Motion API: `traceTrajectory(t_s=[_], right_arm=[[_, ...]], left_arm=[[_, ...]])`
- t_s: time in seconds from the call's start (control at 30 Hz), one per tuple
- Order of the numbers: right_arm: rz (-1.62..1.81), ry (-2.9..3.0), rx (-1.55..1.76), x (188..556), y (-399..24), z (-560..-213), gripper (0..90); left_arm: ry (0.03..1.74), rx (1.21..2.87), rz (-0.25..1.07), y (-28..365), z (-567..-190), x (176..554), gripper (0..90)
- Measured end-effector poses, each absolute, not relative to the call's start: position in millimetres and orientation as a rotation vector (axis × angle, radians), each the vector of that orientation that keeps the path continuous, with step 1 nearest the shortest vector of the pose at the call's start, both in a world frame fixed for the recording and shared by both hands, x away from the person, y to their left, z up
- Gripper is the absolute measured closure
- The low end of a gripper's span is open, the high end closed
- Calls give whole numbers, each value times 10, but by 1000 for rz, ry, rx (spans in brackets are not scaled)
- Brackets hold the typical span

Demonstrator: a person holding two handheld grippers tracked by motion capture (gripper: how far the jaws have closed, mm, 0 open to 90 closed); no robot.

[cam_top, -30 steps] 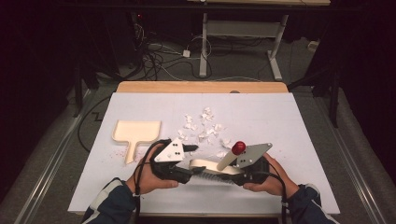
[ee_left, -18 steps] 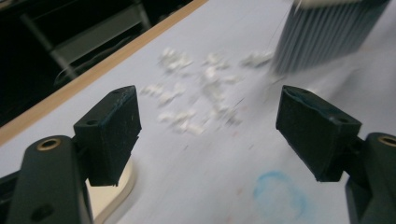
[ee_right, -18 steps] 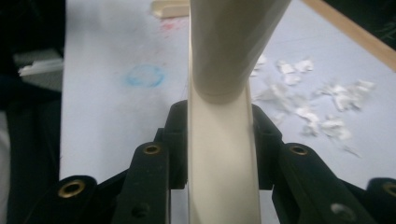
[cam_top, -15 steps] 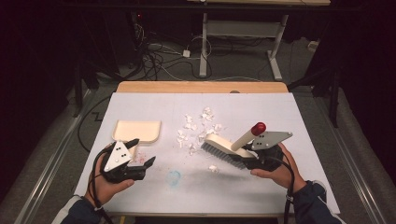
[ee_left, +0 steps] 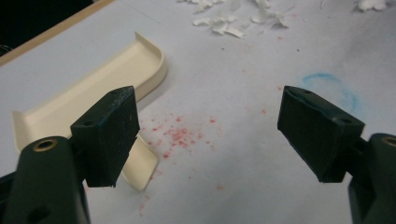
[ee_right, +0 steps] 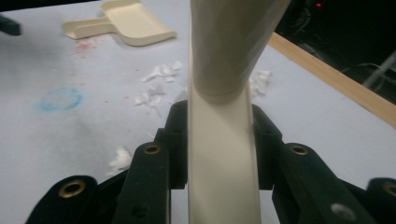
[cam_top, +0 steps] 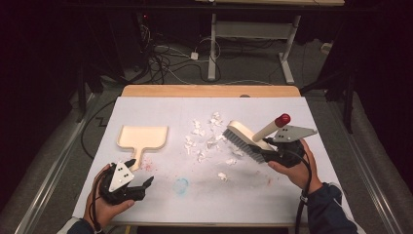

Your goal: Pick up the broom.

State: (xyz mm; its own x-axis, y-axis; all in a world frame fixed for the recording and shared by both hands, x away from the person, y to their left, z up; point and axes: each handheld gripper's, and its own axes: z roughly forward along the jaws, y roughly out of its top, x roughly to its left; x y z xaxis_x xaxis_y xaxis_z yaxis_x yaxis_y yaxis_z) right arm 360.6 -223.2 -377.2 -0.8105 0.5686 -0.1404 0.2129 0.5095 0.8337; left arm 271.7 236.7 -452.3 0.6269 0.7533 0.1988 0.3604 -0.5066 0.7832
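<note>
- High view: we see the white table (cam_top: pixel 160 204), largest thing; everything else is placed against the dustpan.
- Cream dustpan (cam_top: pixel 142 138) lies flat, handle toward us.
- Brush (cam_top: pixel 244 138) sits well right of the dustpan, bristles down over the paper scraps (cam_top: pixel 202 141), red-capped handle up.
- Right gripper (cam_top: pixel 265 155) is clamped on the brush; our right gripper view shows the jaws tight on the handle.
- Left gripper (cam_top: pixel 141 176), just below the dustpan handle, has jaws just opened wide, nothing between them.
</note>
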Motion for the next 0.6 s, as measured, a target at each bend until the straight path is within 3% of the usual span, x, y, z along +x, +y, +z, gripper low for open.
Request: traceTrajectory(t_s=[0.6], right_arm=[[1166,2287,740,3761,-2290,-3794,677]], left_arm=[[869,2178,680,2365,-4584,2701,200]])
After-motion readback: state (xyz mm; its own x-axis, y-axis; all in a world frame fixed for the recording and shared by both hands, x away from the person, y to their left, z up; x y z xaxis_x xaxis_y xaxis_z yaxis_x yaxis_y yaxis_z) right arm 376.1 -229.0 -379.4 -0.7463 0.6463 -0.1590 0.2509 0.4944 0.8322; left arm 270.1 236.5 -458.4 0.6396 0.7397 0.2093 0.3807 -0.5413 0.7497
